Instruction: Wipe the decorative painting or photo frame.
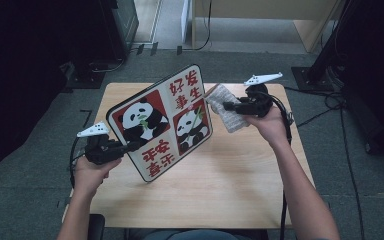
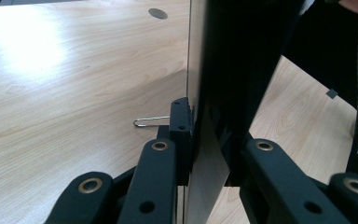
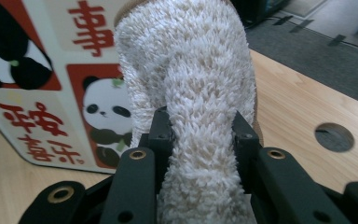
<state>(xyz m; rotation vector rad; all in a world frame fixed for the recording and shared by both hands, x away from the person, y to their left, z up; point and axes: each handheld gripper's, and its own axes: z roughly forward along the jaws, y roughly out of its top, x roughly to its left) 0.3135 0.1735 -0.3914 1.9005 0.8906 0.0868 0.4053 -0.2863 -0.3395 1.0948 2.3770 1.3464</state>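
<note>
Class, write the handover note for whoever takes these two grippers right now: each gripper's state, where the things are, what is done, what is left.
Left gripper: shut on the panda board's lower left edge, holding it tilted, its bottom corner at the wooden table.
Right gripper: shut on the fluffy white cloth, held at the board's right edge.
Done: both things gripped.
Left: probably wiping the board's printed face; whether any wiping is done cannot be told.

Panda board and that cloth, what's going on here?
A person works two handheld grippers at a wooden table. The left gripper is clamped on the edge of the panda board, holding it tilted up off the tabletop. The right gripper is shut on a fluffy white cloth, held at the board's upper right edge. It looks like the board is being wiped, though contact can't be confirmed.
</note>
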